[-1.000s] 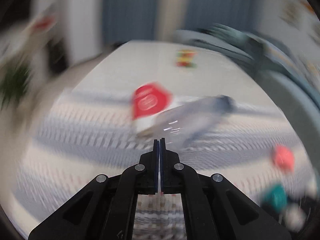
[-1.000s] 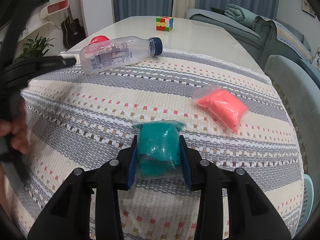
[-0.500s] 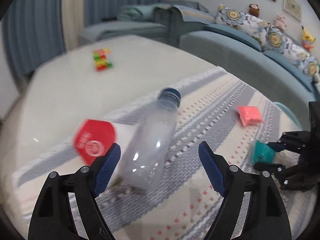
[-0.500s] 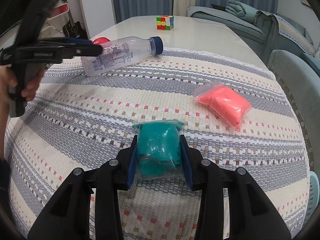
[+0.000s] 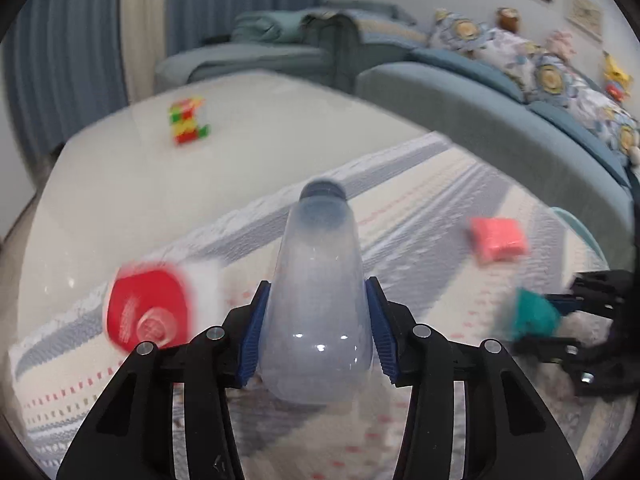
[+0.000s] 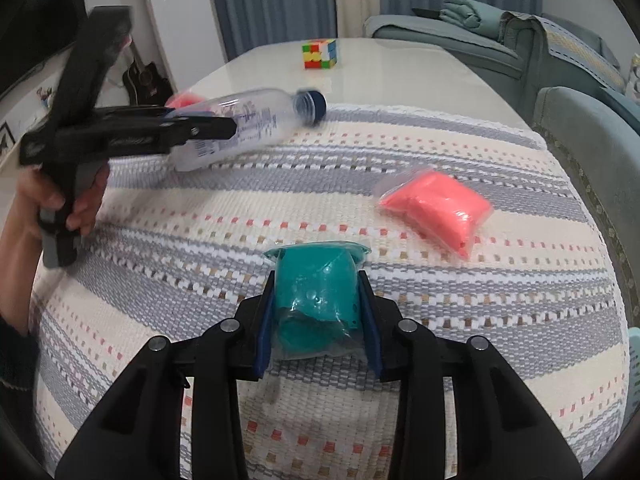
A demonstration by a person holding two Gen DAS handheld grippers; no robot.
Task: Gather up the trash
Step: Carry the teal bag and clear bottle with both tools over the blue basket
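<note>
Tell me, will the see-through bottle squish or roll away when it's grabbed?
The plastic bottle looks empty and thin, so it's probably light and may dent between the left tool's pads. It's round and lying on its side, so if let go it could roll on the striped cloth.

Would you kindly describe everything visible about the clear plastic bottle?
The clear plastic bottle looks empty, with a dark blue screw cap and a printed white label. It lies on its side on the striped woven cloth, cap towards the puzzle cube. The left hand-held gripper has just been closing on it; its blue pads sit against both sides of the body near the base.
</note>
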